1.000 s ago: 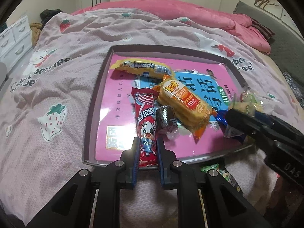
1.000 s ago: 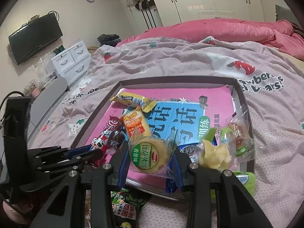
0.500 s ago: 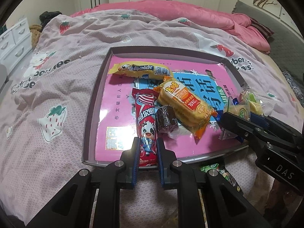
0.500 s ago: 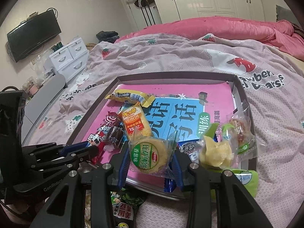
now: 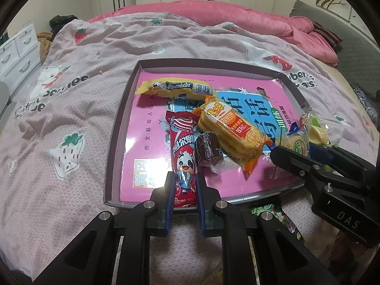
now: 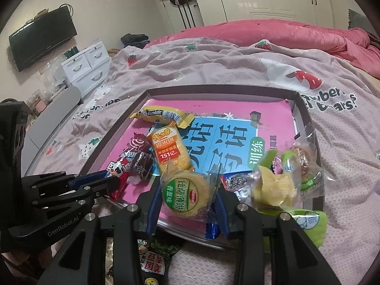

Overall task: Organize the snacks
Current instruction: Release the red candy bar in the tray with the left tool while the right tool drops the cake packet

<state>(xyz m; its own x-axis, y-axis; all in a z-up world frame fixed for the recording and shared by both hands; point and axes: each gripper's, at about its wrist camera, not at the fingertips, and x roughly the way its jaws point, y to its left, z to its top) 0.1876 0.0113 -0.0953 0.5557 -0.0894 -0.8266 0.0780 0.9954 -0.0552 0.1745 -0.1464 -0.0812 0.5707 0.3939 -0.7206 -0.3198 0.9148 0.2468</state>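
Bedspread, tray (image 5: 114,142) unchanged — left hand-held gripper (image 5: 184,185) still clamps red candy pack (image 5: 182,152), right hand-held gripper (image 6: 187,204) round cracker (image 6: 184,194).

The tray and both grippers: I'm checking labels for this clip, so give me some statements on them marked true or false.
1. The left gripper is shut on the red cow packet. True.
2. The right gripper is empty. False: it grips a round cracker pack.
3. The yellow Alpenliebe bag lies in the tray. True.
4. The tray sits on a wooden table. False: it rests on the strawberry blanket.
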